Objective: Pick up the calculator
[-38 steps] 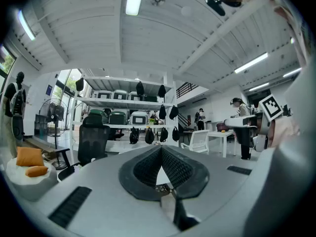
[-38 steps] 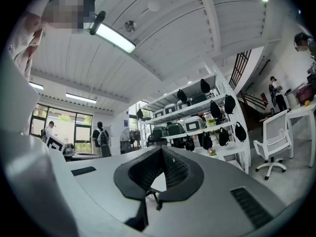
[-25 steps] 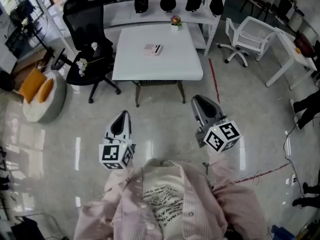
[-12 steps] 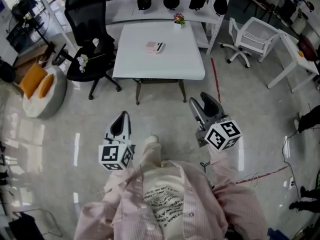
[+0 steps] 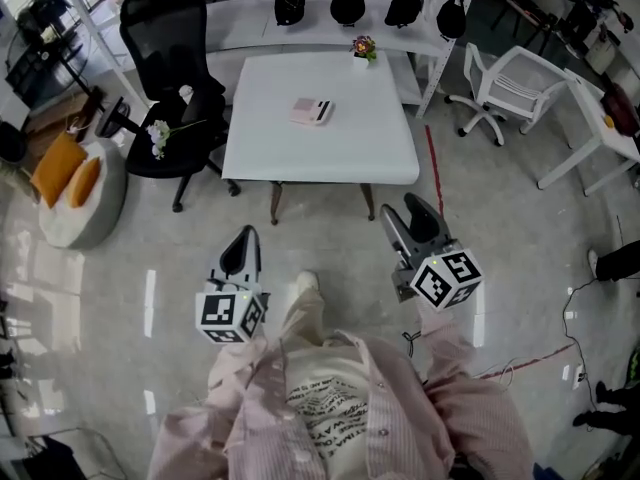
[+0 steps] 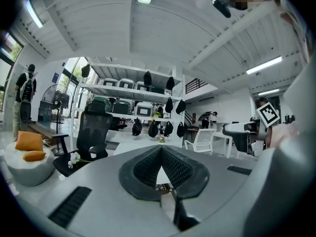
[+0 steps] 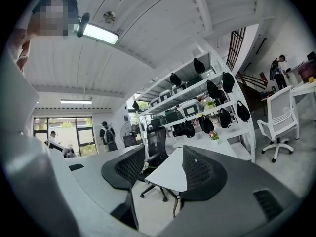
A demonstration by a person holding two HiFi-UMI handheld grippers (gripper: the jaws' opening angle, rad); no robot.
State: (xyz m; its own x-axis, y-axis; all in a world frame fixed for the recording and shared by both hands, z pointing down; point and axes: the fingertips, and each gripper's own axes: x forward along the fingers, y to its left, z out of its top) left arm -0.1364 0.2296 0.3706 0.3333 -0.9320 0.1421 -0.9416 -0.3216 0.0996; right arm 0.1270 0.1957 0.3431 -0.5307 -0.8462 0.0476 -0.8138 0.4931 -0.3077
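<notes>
A small pink and white calculator (image 5: 311,111) lies flat near the middle of a white square table (image 5: 300,153) ahead of me. My left gripper (image 5: 241,243) hovers over the floor short of the table, its jaws shut with nothing between them (image 6: 160,154). The right gripper (image 5: 410,218) is also held over the floor, near the table's front right corner. Its jaws are opening, wide apart and empty (image 7: 160,174). Both grippers point level toward the table (image 7: 173,174).
A black office chair (image 5: 175,78) with white flowers (image 5: 160,133) stands left of the table. White shelves (image 5: 330,18) with hanging dark bags stand behind it, with a small flower pot (image 5: 362,48) on the table's far edge. A white chair (image 5: 505,83) is right, a cushioned seat (image 5: 70,188) left.
I have walked closer to the table, which now sits lower in the head view. The right gripper's jaws went from shut to wide apart. A shoe now shows below.
</notes>
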